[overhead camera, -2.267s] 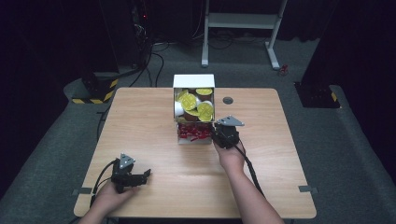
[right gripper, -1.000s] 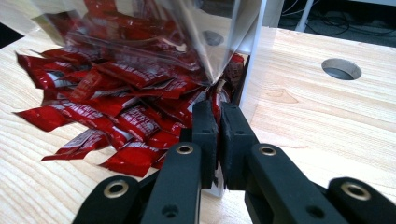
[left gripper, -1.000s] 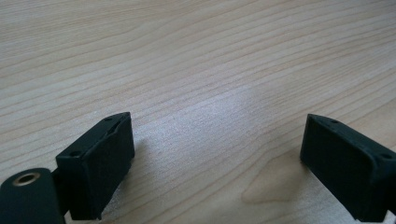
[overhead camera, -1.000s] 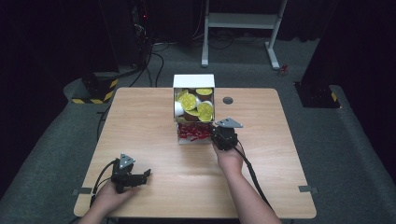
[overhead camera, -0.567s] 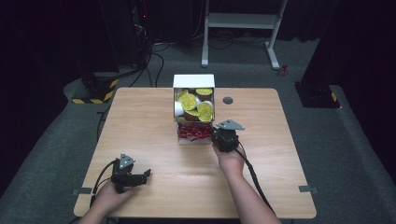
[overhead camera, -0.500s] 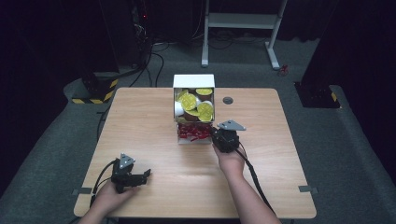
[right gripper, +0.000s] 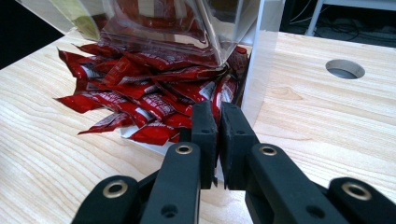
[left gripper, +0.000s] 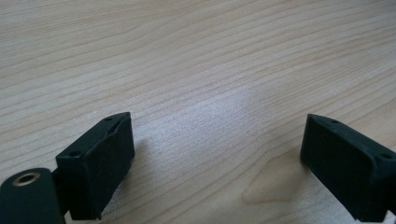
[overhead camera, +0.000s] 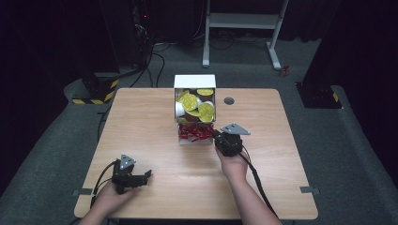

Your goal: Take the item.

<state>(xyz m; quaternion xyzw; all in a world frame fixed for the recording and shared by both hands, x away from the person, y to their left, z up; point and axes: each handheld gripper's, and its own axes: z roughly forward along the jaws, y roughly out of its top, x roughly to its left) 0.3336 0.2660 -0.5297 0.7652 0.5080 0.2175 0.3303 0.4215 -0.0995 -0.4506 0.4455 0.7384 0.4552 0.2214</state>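
A white dispenser box (overhead camera: pixel 194 82) holds yellow-lidded cups (overhead camera: pixel 189 101) above and a pile of red packets (overhead camera: pixel 194 132) in its bottom tray. Close up, the red packets (right gripper: pixel 140 100) spill out under a clear panel. My right gripper (overhead camera: pixel 215 135) is at the pile's right end. Its jaws (right gripper: pixel 217 109) are pressed together, and the edge of one red packet (right gripper: pixel 223 95) runs in between the tips. My left gripper (overhead camera: pixel 147 175) rests near the table's front left corner. It is open (left gripper: pixel 217 140) over bare wood, with nothing between its fingers.
The wooden table (overhead camera: pixel 141 117) has a round cable hole (overhead camera: pixel 229 101) to the right of the box. The box's white side wall (right gripper: pixel 261 56) stands just right of my right jaws. Dark floor, cables and a white stand's legs (overhead camera: pixel 241 21) lie beyond the far edge.
My right gripper has shifted only slightly at the red packets and stays shut. My left gripper has not moved.
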